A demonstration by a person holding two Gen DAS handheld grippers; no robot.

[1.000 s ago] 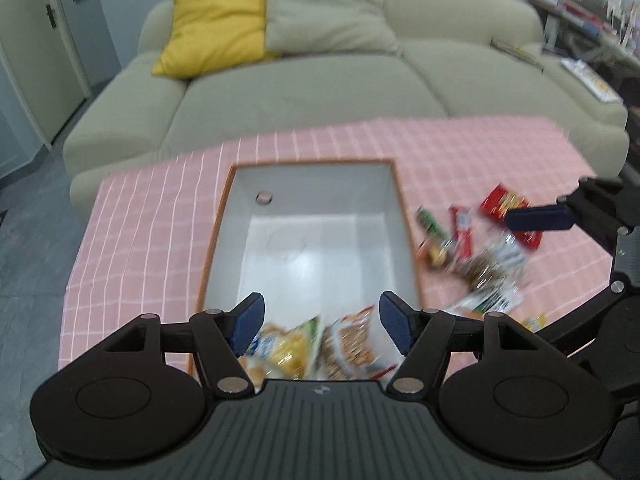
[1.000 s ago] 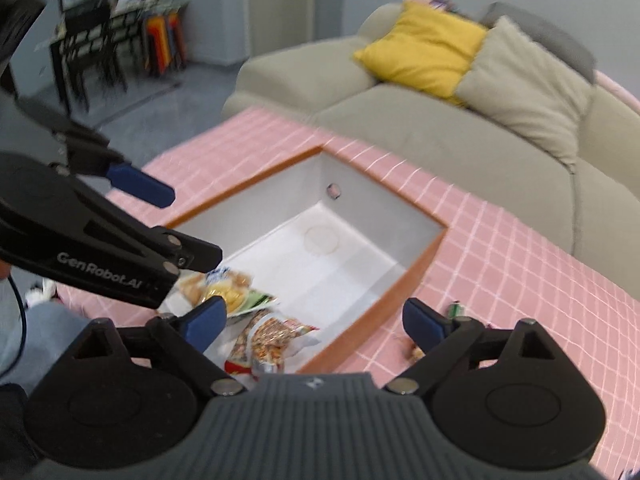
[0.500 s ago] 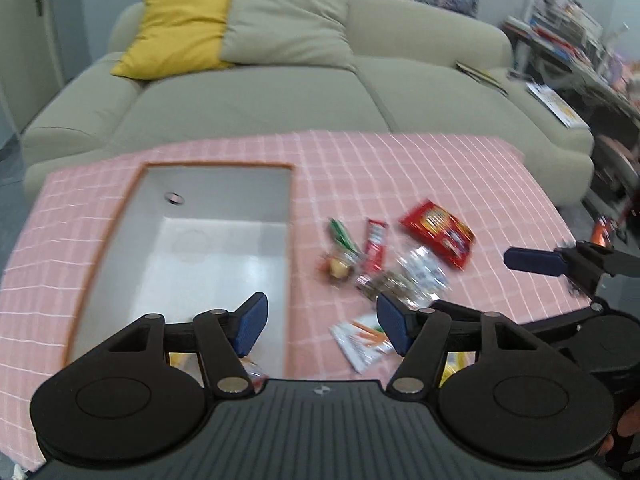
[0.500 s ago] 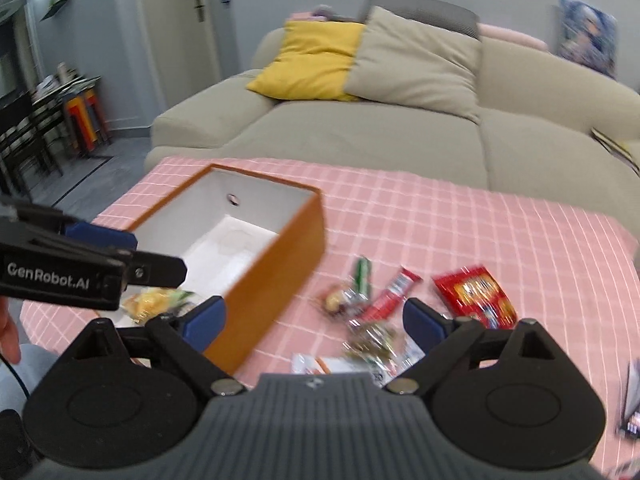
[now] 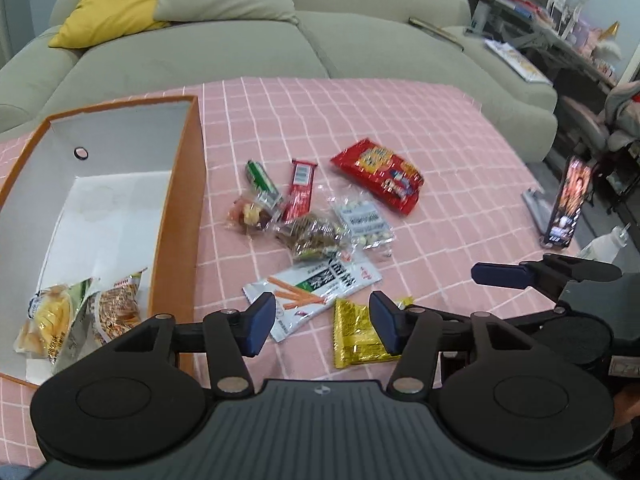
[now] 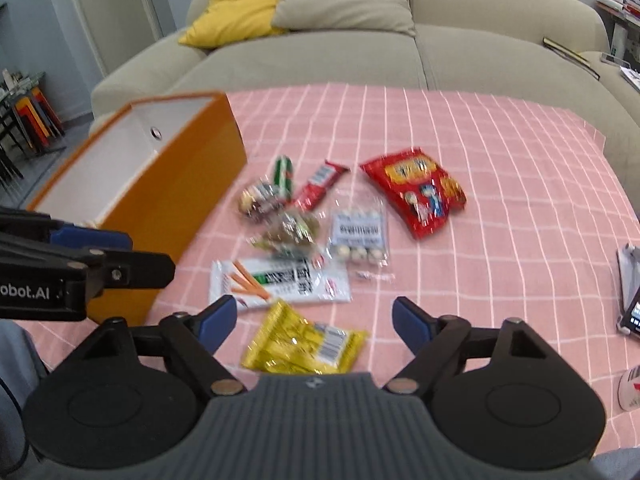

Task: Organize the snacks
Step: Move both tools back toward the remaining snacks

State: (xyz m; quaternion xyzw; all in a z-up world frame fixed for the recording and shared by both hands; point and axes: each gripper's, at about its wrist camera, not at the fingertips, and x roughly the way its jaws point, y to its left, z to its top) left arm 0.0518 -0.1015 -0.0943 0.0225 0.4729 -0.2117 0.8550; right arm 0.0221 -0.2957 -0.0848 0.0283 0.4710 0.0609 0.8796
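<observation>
Left wrist view: the orange box (image 5: pixel 176 216) sits at the bench's left edge, two packets (image 5: pixel 80 316) already lying at its near end, so it serves as the collecting bin. The remaining snacks are heaped mid-bench just right of it. The left tool (image 5: pixel 318 322) hangs over the white carrot-stick packet (image 5: pixel 316 288), its jaws part open, just been closing, gripping nothing. The right tool (image 6: pixel 314 324) brackets the gold wrapper (image 6: pixel 304 340) nearest the bench's front edge, jaws likewise narrowing but empty; that wrapper looks its likely pick.
</observation>
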